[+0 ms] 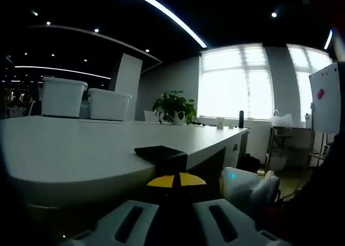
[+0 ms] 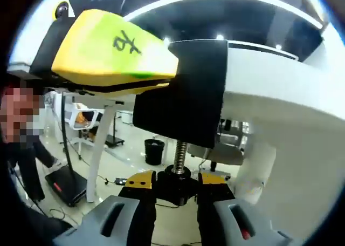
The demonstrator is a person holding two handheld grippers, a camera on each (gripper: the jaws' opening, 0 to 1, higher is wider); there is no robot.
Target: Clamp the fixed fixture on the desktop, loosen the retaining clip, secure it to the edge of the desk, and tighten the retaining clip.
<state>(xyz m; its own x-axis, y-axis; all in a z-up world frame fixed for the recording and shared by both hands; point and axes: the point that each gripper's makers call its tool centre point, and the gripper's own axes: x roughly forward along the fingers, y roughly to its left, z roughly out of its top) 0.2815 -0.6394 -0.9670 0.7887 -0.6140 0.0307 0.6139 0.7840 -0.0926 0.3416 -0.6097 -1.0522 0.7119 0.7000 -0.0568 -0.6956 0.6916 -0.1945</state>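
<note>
A black C-shaped clamp fixture point(image 2: 183, 89) sits over the edge of the white desk point(image 2: 280, 89); its top plate point(image 1: 161, 153) lies on the desktop point(image 1: 64, 154). My left gripper point(image 1: 175, 181) is shut on the fixture's near end with its yellow fingertips, and its yellow finger point(image 2: 113, 46) shows at upper left in the right gripper view. Below the desk a threaded screw point(image 2: 180, 149) runs down to a black knob point(image 2: 178, 182). My right gripper point(image 2: 177, 180) is shut on that knob, one yellow-tipped finger on each side. The right gripper's white body point(image 1: 248, 188) shows below the desk edge.
Two white bins point(image 1: 81, 97) and a potted plant point(image 1: 173, 107) stand at the desk's far side. A whiteboard point(image 1: 326, 97) stands at right. Under the desk are a desk leg point(image 2: 102, 149), a black waste bin point(image 2: 153, 150) and a person point(image 2: 21, 143) at left.
</note>
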